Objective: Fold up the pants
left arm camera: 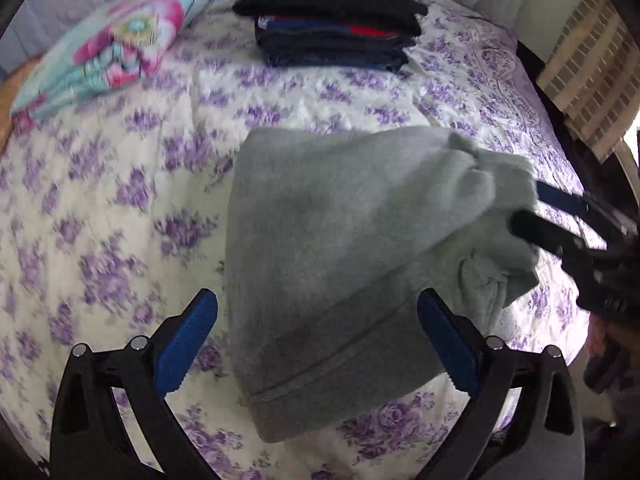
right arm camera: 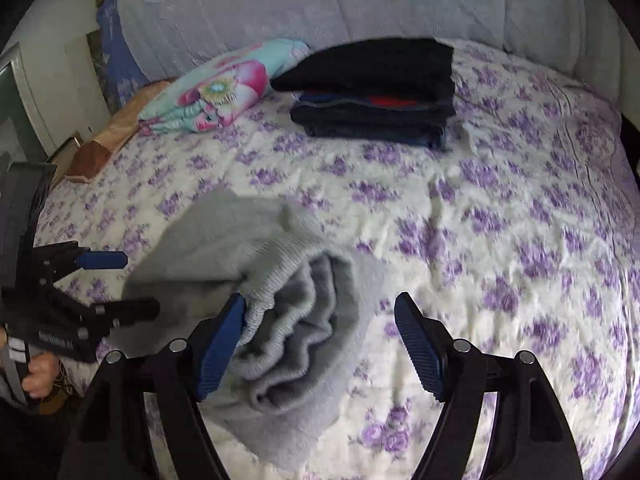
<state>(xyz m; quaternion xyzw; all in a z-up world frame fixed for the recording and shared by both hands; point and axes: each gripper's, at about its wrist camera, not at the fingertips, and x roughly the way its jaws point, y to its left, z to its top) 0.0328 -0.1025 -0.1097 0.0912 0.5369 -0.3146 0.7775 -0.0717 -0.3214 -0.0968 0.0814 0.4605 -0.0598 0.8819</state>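
Note:
Grey pants [left arm camera: 340,240] lie folded into a thick bundle on the flowered bedspread [left arm camera: 120,200]. My left gripper [left arm camera: 316,344] hangs over their near end, its blue pads [left arm camera: 186,344] wide apart and clear of the cloth. In the right wrist view the pants [right arm camera: 288,320] show their ribbed waistband and rolled layers. They sit between the fingers of my right gripper [right arm camera: 320,348]: the left pad [right arm camera: 222,348] touches the waistband and the right pad stands off it, so the gripper is open. The left gripper [right arm camera: 136,284] appears open at that view's left edge, and the right gripper [left arm camera: 532,216] at the pants' right end.
A stack of folded dark clothes [right arm camera: 372,92] sits toward the back of the bed. Left of it lies a turquoise and pink flowered bundle [right arm camera: 220,92]. A pale padded headboard [right arm camera: 320,0] rises behind. The bed's right edge [left arm camera: 560,128] drops to a dark gap.

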